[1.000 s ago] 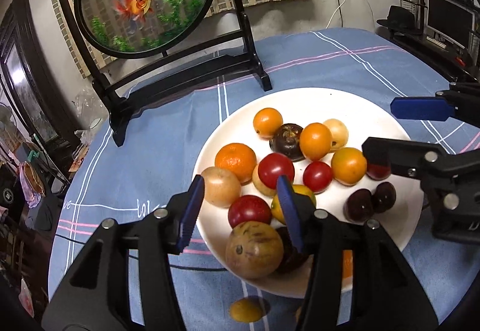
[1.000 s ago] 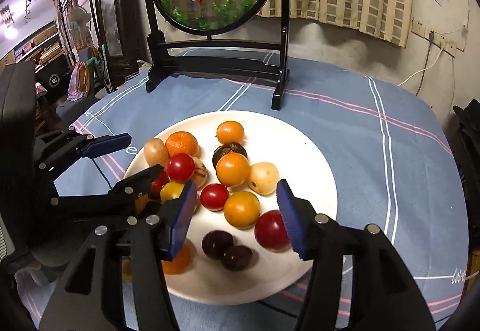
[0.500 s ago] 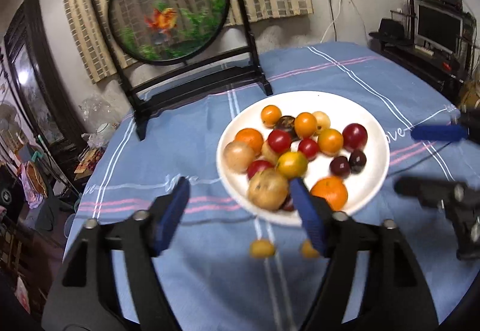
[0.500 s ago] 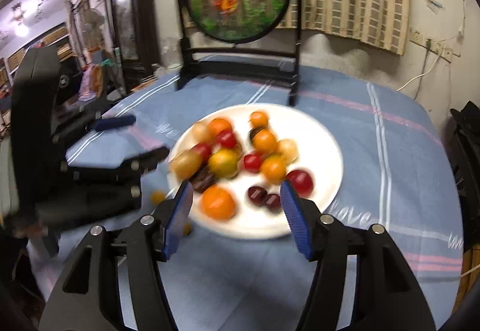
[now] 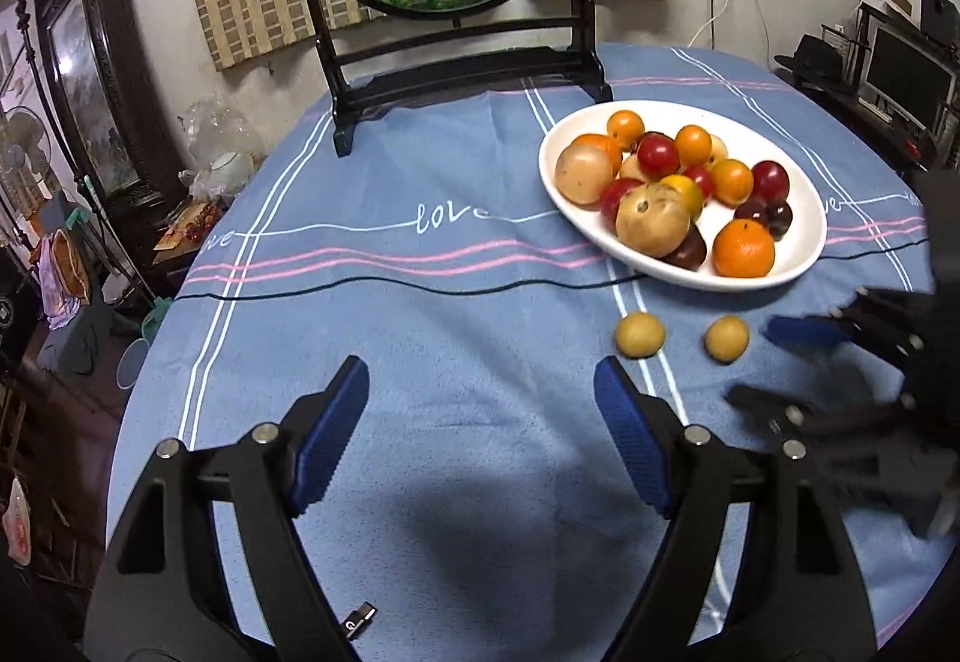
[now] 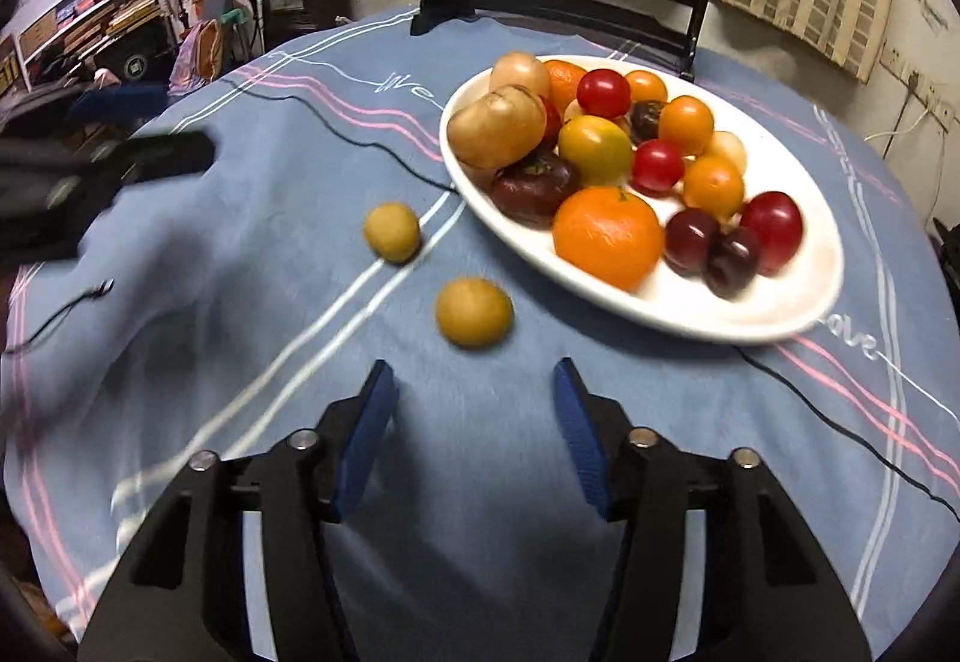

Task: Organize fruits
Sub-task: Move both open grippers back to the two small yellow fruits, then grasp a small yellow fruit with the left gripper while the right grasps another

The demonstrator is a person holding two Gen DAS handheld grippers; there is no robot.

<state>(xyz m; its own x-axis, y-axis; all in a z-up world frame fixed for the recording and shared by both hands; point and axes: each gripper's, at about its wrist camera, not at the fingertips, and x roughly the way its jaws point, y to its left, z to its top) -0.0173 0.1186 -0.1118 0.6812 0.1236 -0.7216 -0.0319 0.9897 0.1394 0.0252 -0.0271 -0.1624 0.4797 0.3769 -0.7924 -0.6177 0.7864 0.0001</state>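
R gripper point(image 6: 474, 437) has its jaws part open w/ nothing between them; they've just been closing a bit, still empty. It points down at the blue cloth point(image 6: 240, 302), and the nearer yellow fruit point(image 6: 474, 312) lies just ahead of the tips, about centred on the gap, not touching either pad. The second yellow fruit point(image 6: 392, 231) sits further out to the left, and beyond both stands the white plate point(image 6: 780, 314) piled w/ oranges, red and dark fruit. Step in hand looks like picking up a loose fruit to put back w/ the rest. To do it well, the R gripper should prob. keep the jaws wider than the fruit, come down so the pads straddle its widest part, then close gently; it's round and likely rolls if nudged on one side. L gripper point(image 5: 480, 434) is wide, empty, over bare cloth; both loose fruit lie ahead to its right, near the plate's front rim, the closer one point(image 5: 640, 335) near its right finger.
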